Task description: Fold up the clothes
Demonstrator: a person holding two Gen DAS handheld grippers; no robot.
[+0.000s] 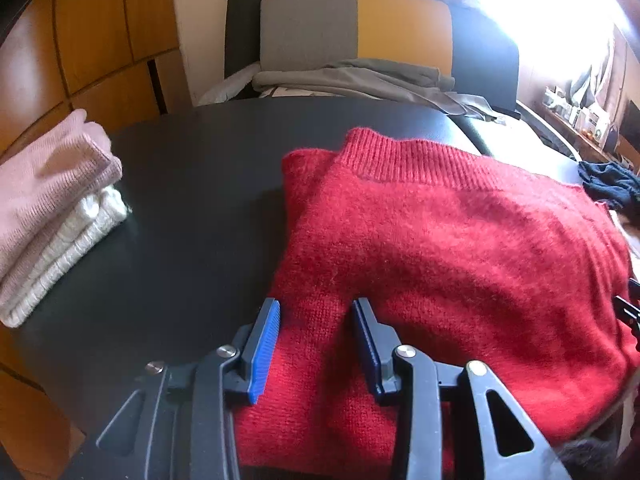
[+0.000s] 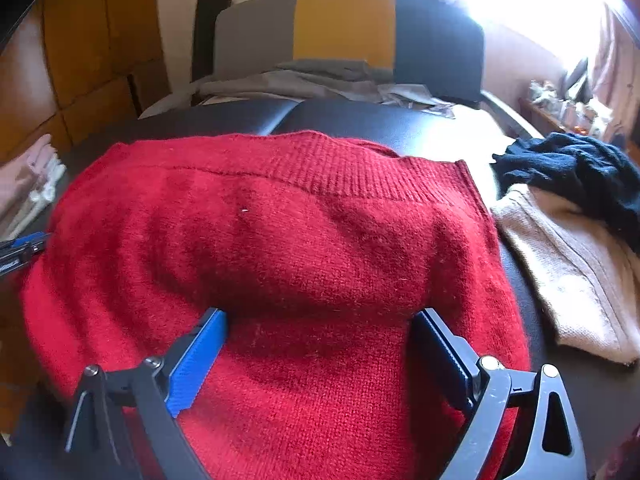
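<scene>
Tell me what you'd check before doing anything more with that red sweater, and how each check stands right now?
1. Left gripper over the red sweater: ok, jaws apart, cloth between.
2. Right gripper open over it: ok, spread wider.
3. Either one actually pinching cloth: cannot tell.
4. Ribbed collar lying flat at the far edge: ok.
5. Bare black table on the left for shifting it: ok.
6. Folded pink and white stack out of the way: ok; the beige garment lies close on the right.
</scene>
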